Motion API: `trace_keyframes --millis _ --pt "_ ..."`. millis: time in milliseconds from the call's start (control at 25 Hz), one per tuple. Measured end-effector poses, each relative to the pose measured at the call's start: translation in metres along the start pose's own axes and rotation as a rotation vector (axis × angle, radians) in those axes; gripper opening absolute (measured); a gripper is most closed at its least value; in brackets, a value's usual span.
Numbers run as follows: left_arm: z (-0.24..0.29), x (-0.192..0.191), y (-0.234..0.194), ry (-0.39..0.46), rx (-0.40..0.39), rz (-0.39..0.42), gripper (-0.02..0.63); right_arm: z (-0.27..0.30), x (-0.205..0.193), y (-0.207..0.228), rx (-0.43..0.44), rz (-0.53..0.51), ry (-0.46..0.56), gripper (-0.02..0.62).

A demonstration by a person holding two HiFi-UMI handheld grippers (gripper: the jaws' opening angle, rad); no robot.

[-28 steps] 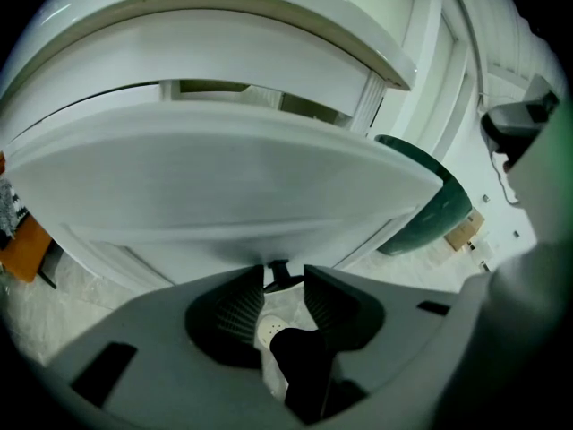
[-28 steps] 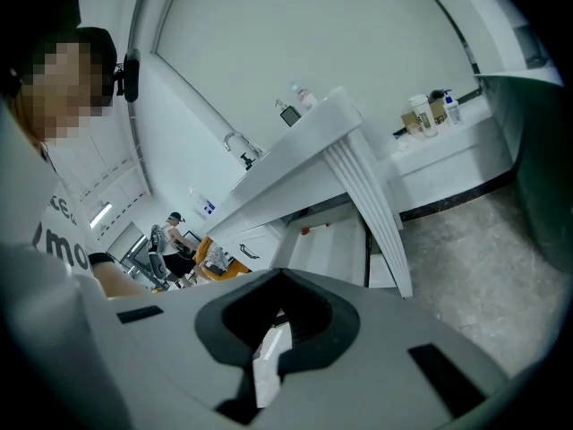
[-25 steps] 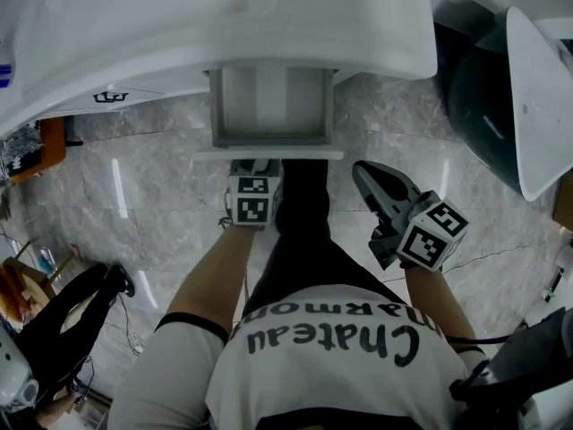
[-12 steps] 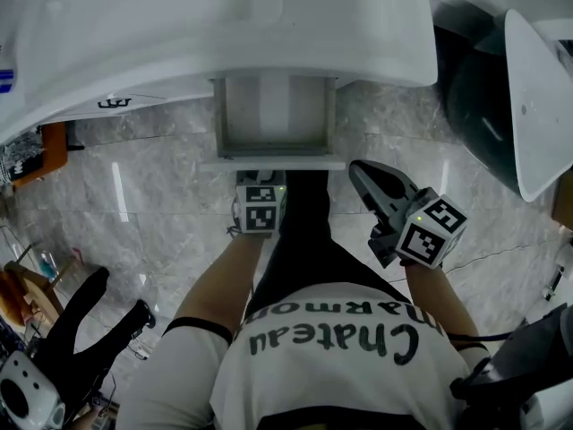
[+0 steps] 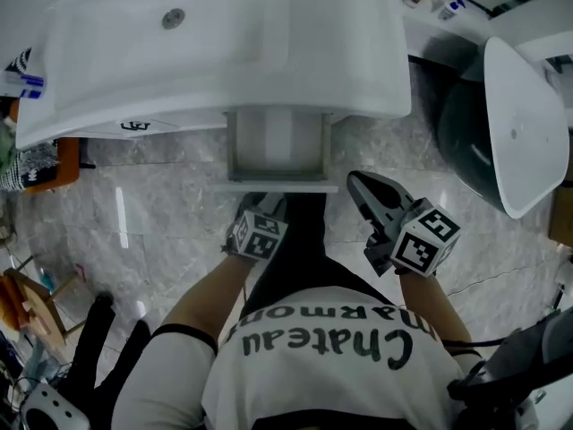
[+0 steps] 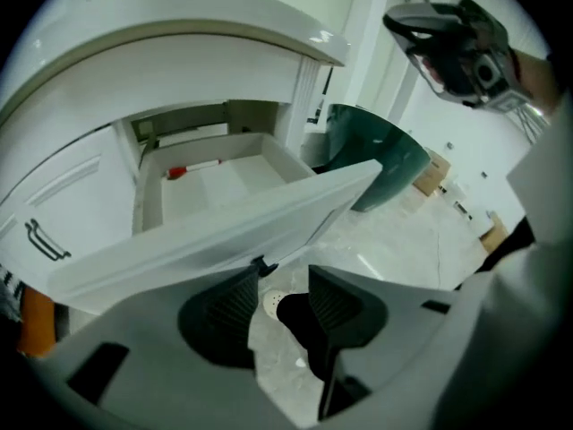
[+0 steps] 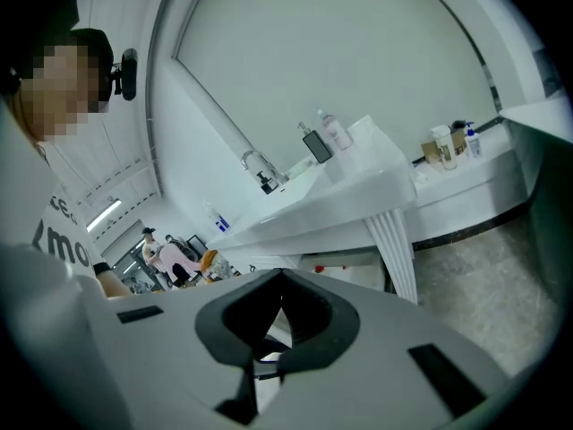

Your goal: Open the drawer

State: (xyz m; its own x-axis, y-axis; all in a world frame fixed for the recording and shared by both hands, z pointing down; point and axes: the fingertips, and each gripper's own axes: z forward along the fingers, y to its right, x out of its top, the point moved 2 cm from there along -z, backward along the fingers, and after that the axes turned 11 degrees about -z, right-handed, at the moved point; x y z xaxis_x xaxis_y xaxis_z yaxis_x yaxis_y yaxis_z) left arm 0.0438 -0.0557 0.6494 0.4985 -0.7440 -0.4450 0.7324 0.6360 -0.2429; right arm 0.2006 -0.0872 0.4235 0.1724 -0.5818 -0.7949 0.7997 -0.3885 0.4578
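Observation:
The white drawer (image 5: 276, 186) stands pulled out from under the sink counter (image 5: 224, 43). In the left gripper view its front panel (image 6: 224, 231) crosses just above my jaws, and a small red thing (image 6: 176, 172) lies inside. My left gripper (image 5: 260, 202) sits just below the drawer front; its jaws have just been opening. It (image 6: 285, 276) is open, with only floor in the gap and the small dark drawer knob (image 6: 262, 265) at the left pad's tip. My right gripper (image 5: 356, 182) hangs to the right of the drawer, and its (image 7: 281, 274) tips meet, holding nothing.
A dark bin (image 5: 461, 124) with a raised white lid (image 5: 524, 124) stands right of the cabinet. A cabinet door with a dark handle (image 6: 45, 240) is left of the drawer. A faucet (image 7: 260, 168) and bottles (image 7: 336, 133) are on the counter. Another person's legs (image 5: 98, 348) are lower left.
My left gripper has come off the drawer front, drawn back a little and rolled, with its jaws wider. The right gripper has risen slightly. The head view has shifted down the sink.

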Motion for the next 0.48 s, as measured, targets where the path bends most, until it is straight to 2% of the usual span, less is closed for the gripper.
trace_keyframes --millis 80,200,280,320,400,480 --pt "-0.016 0.000 -0.004 0.026 0.020 -0.014 0.172 -0.006 0.011 -0.003 -0.001 -0.024 0.022 0.006" --pt "-0.044 0.016 -0.021 0.112 0.078 -0.133 0.169 -0.017 0.030 0.002 -0.020 -0.077 0.061 0.006" --pt "-0.070 0.029 -0.029 0.175 0.130 -0.161 0.169 -0.027 0.047 0.007 -0.045 -0.121 0.070 0.006" --pt "-0.085 0.036 -0.032 0.215 0.158 -0.158 0.153 -0.031 0.056 0.008 -0.057 -0.144 0.069 0.006" --pt "-0.117 0.053 -0.036 0.305 0.198 -0.170 0.072 -0.039 0.073 0.007 -0.076 -0.182 0.064 0.006" --pt "-0.150 0.074 -0.038 0.412 0.198 -0.232 0.035 -0.046 0.088 0.003 -0.081 -0.211 0.066 0.006"
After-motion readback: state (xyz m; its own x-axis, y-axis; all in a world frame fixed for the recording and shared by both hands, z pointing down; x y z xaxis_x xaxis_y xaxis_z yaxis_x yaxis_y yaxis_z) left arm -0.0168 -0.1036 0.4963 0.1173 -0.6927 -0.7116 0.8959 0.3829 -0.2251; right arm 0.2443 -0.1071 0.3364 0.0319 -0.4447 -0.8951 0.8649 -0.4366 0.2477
